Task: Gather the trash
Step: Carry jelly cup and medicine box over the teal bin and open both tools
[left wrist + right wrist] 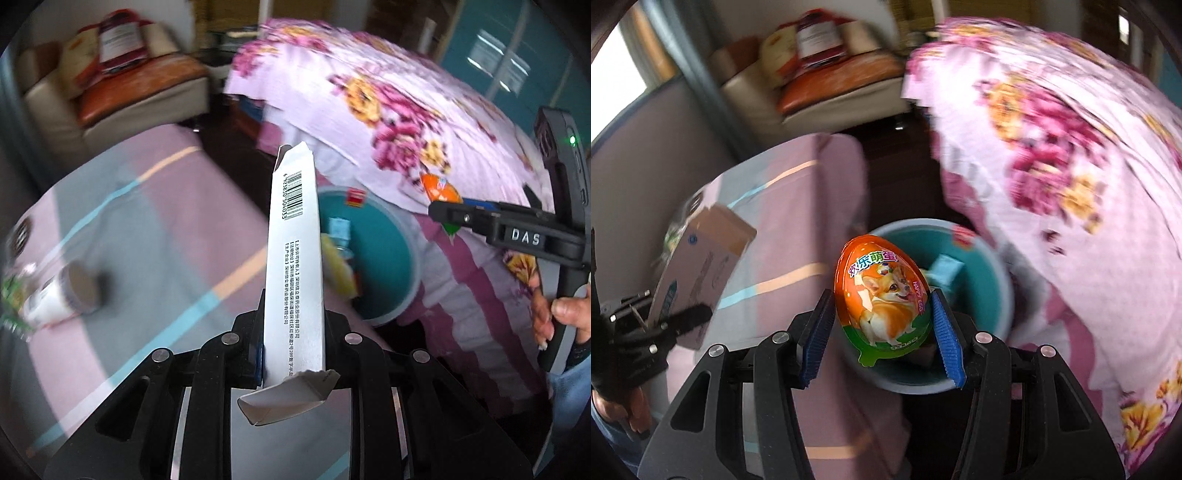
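Note:
My left gripper (293,332) is shut on a flat white carton (295,266) with a barcode, which sticks up and forward; it also shows in the right wrist view (701,266). My right gripper (882,325) is shut on an orange egg-shaped toy package (882,295) with a dog picture, held above the teal bin (986,295). In the left wrist view the right gripper (448,214) holds the egg (439,186) to the right of the bin (384,266). The bin holds several wrappers, among them a yellow one (338,269).
A striped pink and grey sofa (147,229) lies left of the bin, with a paper cup (66,295) on its side and a clear wrapper at its left edge. A floral bedspread (406,122) fills the right. A cream armchair (129,88) stands at the back.

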Tool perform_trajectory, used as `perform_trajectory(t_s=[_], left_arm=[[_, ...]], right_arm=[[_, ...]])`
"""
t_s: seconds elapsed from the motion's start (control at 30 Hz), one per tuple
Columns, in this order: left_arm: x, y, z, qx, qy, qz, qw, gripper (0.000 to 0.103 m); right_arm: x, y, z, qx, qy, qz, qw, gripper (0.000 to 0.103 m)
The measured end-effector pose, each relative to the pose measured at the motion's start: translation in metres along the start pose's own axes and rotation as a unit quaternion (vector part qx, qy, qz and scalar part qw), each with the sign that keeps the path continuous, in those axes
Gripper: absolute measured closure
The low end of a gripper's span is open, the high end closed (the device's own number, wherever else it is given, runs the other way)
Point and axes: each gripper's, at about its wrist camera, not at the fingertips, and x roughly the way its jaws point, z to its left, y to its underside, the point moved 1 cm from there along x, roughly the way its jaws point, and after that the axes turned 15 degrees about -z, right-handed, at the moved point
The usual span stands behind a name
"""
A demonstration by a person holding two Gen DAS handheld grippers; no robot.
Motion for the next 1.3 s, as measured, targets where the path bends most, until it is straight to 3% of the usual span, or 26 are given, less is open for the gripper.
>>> perform_trajectory(t_s=[0.27,0.6,0.63,0.67,0.77,1.3], left_arm=[[0.051,-0.006,-0.049,0.037,0.014,0.036,0.9986,0.081],[0.075,-0.013,-0.049,0.030,-0.003,0.039,0.9988,0.079],[0.076,-0.014,-0.047,0.030,-0.007,0.038,0.9988,0.070],[0.076,-0.015,-0.046,0.029,-0.011,0.034,0.9989,0.052],[0.071,-0.019,-0.042,0.029,-0.030,0.011,0.9991,0.015],[0.056,-0.014,0.000,-0.010,-0.057,0.002,0.9983,0.010]], right_arm=[[0.005,0.010,-0.053,0.033,0.013,0.005,0.999,0.053],[0.025,0.013,-0.062,0.039,0.009,0.019,0.999,0.053],[0.027,0.013,-0.061,0.038,0.010,0.021,0.999,0.053],[0.029,0.012,-0.060,0.037,0.010,0.022,0.999,0.053],[0.034,0.010,-0.057,0.031,0.013,0.026,0.999,0.053],[0.053,-0.003,-0.026,-0.006,0.017,0.043,0.999,0.053]])
